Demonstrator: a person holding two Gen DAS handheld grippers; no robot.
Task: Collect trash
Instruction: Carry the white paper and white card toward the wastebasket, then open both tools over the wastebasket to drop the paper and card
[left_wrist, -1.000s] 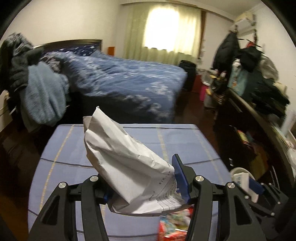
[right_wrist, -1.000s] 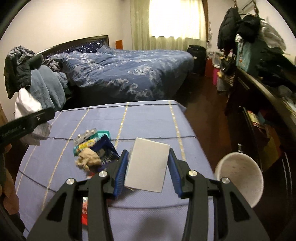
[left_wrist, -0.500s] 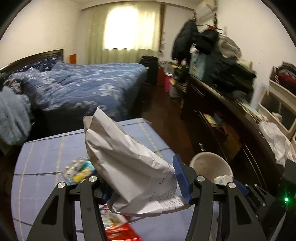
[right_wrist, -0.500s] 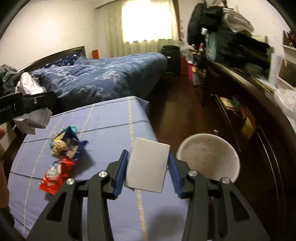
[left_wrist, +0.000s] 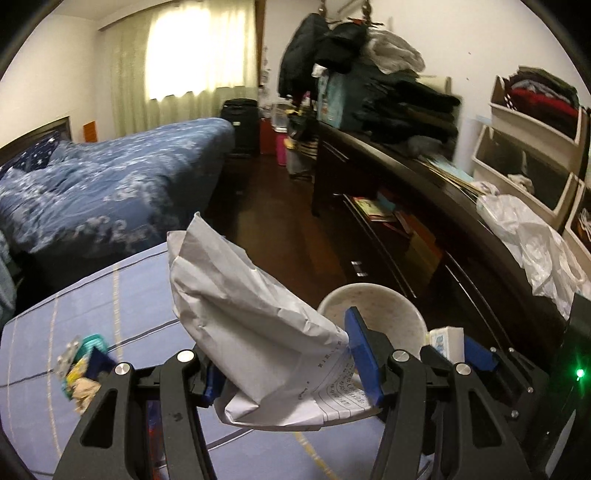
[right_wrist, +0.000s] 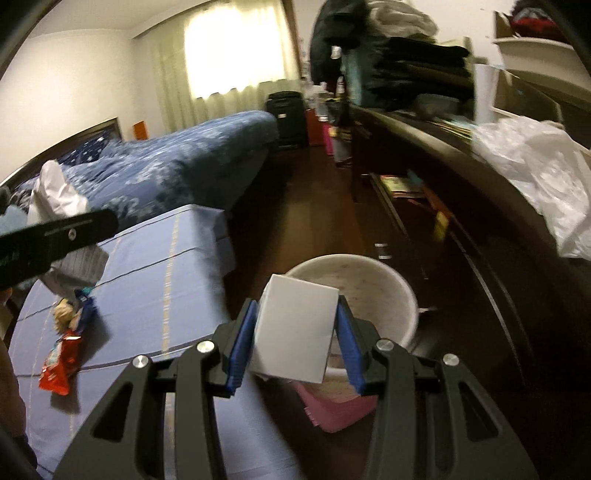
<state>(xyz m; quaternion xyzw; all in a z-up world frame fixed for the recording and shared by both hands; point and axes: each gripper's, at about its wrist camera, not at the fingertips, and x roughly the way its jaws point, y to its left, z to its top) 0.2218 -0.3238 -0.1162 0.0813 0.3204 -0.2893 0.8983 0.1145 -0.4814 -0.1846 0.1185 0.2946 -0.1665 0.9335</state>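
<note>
My left gripper (left_wrist: 284, 354) is shut on a crumpled white paper (left_wrist: 255, 317) and holds it above the blue-clothed table (left_wrist: 140, 306), just left of the white trash bin (left_wrist: 384, 306). My right gripper (right_wrist: 295, 332) is shut on a small white box (right_wrist: 295, 328) and holds it over the near rim of the white trash bin (right_wrist: 373, 291). The right gripper with its box also shows in the left wrist view (left_wrist: 448, 341) beside the bin. Snack wrappers (right_wrist: 70, 317) and a red packet (right_wrist: 59, 365) lie on the table (right_wrist: 155, 280); the wrappers also show in the left wrist view (left_wrist: 83, 365).
A pink item (right_wrist: 332, 410) sits on the floor by the bin. A dark dresser (left_wrist: 424, 229) piled with clothes and a white plastic bag (left_wrist: 532, 240) runs along the right. A bed with a blue quilt (left_wrist: 110, 184) lies beyond the table.
Both grippers have swung right from over the table toward the trash bin, each still holding its item. The right gripper's box now sits over the bin's rim.
</note>
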